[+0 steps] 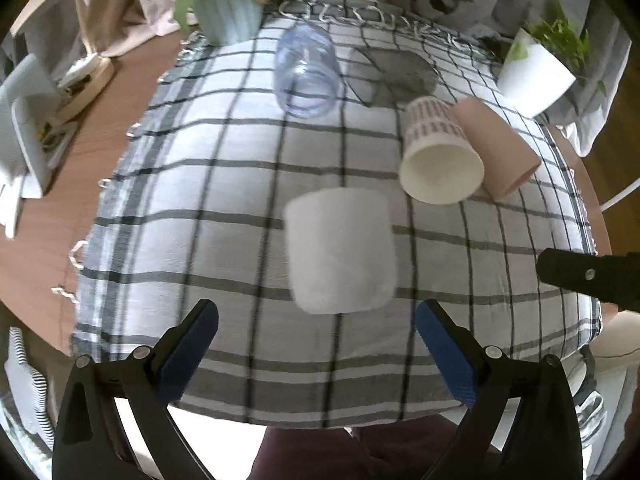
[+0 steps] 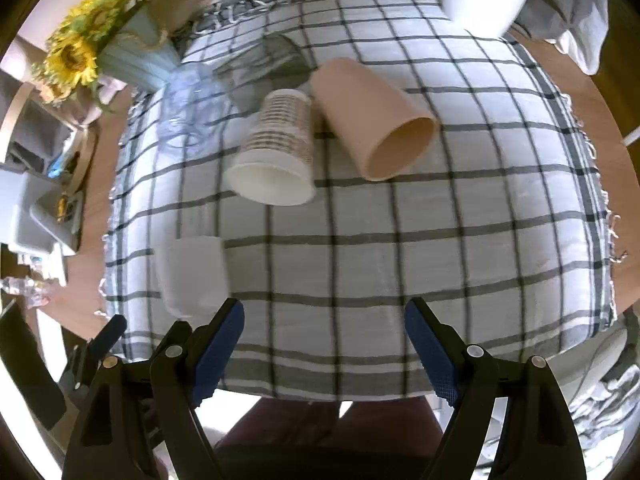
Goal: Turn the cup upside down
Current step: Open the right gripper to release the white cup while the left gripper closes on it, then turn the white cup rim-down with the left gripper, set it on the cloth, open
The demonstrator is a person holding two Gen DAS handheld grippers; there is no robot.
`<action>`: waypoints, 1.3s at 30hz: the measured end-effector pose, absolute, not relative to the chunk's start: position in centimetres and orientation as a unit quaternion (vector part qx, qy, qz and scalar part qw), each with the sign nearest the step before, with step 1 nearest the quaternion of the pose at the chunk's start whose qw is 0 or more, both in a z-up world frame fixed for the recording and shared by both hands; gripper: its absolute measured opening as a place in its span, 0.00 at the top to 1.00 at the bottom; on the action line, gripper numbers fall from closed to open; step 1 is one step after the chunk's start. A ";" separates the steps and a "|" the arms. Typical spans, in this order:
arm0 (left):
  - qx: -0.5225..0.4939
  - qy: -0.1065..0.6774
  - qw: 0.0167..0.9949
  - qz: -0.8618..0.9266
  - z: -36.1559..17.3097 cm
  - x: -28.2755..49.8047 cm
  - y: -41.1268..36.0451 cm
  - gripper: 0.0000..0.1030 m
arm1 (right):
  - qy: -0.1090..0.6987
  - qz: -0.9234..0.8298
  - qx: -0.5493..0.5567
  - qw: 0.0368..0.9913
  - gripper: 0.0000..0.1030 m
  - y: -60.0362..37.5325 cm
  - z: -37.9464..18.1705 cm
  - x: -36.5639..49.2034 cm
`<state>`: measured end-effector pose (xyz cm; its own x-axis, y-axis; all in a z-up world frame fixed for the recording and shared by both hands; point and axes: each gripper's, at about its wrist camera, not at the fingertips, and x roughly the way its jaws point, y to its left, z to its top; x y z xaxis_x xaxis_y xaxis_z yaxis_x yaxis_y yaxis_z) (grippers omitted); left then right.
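The white cup (image 1: pixel 340 250) is sitting just ahead of the left gripper (image 1: pixel 316 344), at about 12 o'clock from its jaws, on the near half of the checked cloth (image 1: pixel 224 200). It is blurred in both views, so which end is facing up cannot be told for certain; it is looking like a plain, slightly tapered cup with a matte wall. My guess is that it is light and fairly stiff — plastic or thin ceramic — and not especially slippery. Taking it across the mid-wall, the pads squeezing on opposite sides, should be giving the most room to rotate it without the rim catching the cloth.

The left jaws are standing wide and holding nothing. In the right wrist view the same cup (image 2: pixel 192 276) is lying at about 10 o'clock from the right gripper (image 2: pixel 324 340), whose jaws are also spread wide and empty.

Farther out, at 1 o'clock from the white cup, a patterned paper cup (image 1: pixel 438 152) and a pink cup (image 1: pixel 496 148) are lying on their sides, touching each other. A clear blue cup (image 1: pixel 306 72) is lying at 12 o'clock beside a grey cup (image 1: pixel 396 76), near the far edge of the counter (image 1: pixel 132 88) — all well apart from the target.
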<state>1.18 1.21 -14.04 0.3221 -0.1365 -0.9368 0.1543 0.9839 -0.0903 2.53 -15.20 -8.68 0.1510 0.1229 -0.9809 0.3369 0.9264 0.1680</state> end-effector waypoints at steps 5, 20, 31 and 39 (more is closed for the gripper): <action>0.010 0.580 0.810 -0.083 -15.8 1.7 -0.1 0.12 | 0.648 -0.080 0.166 0.739 0.20 -16.8 -8.9 2.2; 0.010 0.592 0.803 -0.075 -15.7 2.6 -0.4 0.37 | 0.661 -0.064 0.160 0.730 0.20 -17.7 -10.0 2.6; 0.036 0.577 0.812 -0.084 -14.0 4.6 -0.5 0.37 | 0.654 -0.058 0.180 0.733 0.20 -17.6 -9.8 3.2; 0.042 0.570 0.816 -0.090 -14.0 6.4 -0.6 0.37 | 0.649 -0.071 0.193 0.732 0.20 -17.8 -9.7 3.5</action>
